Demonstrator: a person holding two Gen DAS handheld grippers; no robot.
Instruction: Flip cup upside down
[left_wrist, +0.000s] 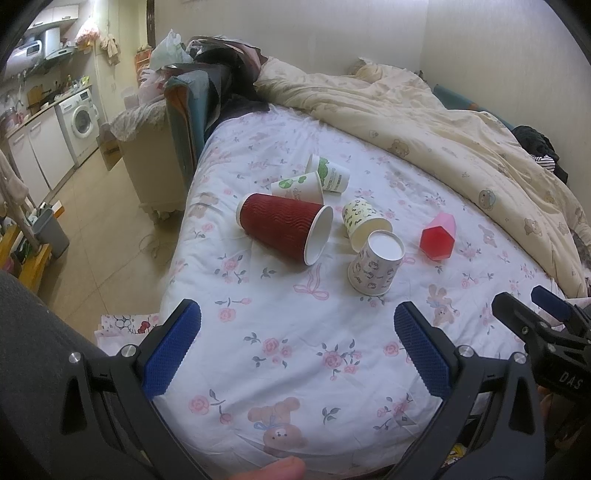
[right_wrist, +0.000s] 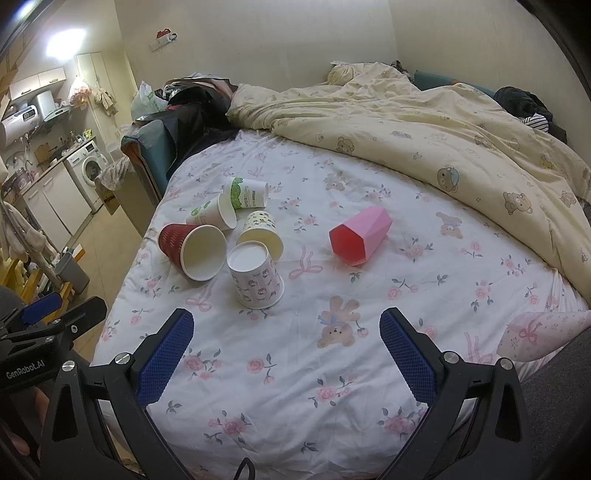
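Cups (right_wrist: 255, 277) clustered beside pink tumbler (right_wrist: 360, 236)

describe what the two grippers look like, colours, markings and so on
Both are black angular frames with silver screws. Each carries two fingers faced with blue knurled pads. The left gripper shows "GenRobot.AI" on its body in the right wrist view; the right gripper shows "DAS" in the left wrist view. A bare fingertip shows below.

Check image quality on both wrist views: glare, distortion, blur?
Left wrist: strong fisheye bending, black vignette at corners; cups sharp, e.g. the red ribbed paper cup lying on its side; a blurred fingertip intrudes at the bottom edge. Right wrist: same barrel distortion; blown-out ceiling light upper left; the pink faceted plastic cup is evenly lit, with soft shadows.
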